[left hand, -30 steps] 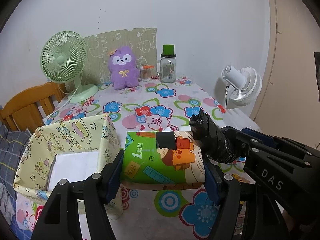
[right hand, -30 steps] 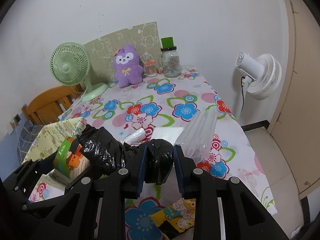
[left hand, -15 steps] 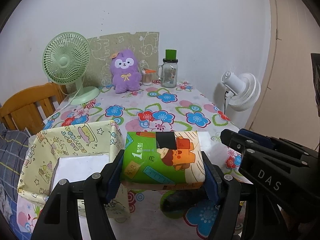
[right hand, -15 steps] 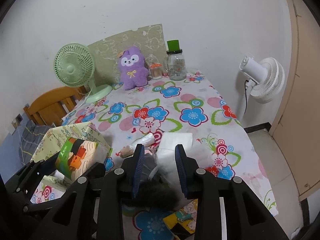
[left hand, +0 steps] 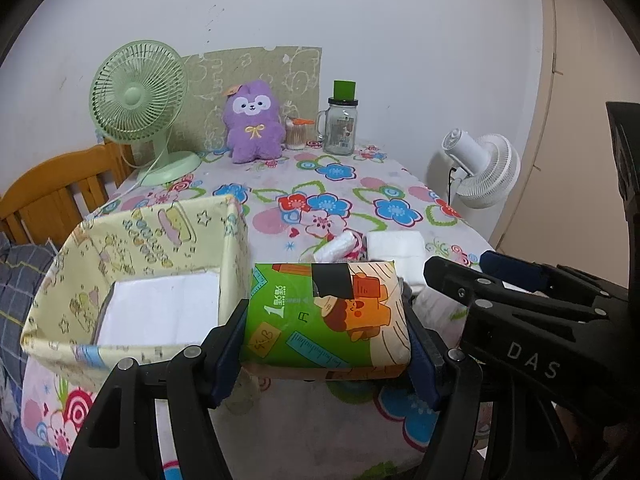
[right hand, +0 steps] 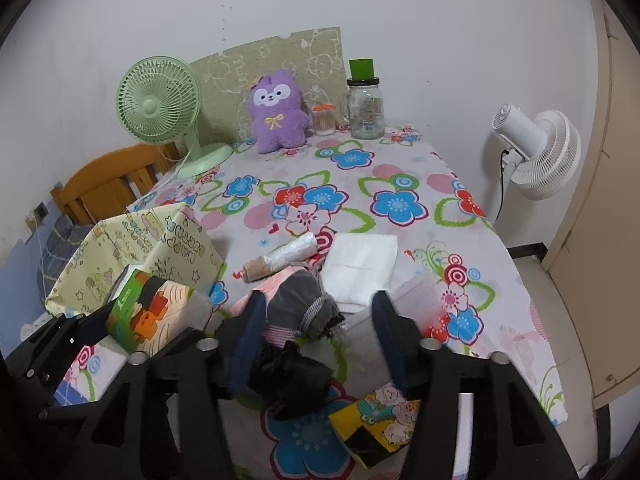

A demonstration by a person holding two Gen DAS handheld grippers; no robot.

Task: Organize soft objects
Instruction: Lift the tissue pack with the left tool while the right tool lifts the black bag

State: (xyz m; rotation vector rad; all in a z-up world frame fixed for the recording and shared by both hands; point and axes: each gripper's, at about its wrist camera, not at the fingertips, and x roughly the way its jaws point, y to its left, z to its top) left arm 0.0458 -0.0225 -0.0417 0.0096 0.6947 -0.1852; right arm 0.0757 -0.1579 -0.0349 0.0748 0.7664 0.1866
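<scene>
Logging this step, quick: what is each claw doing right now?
Left claw: closed on the green tissue pack.
Right claw: open, jaws just opened, gripping nothing; black bag lies below it.

We see a floral-clothed surface (right hand: 400,168) carrying a green fan (right hand: 160,100), purple plush (right hand: 278,110), glass jar (right hand: 365,110), fabric bin (left hand: 132,256) and folded white cloth (right hand: 360,264).
</scene>
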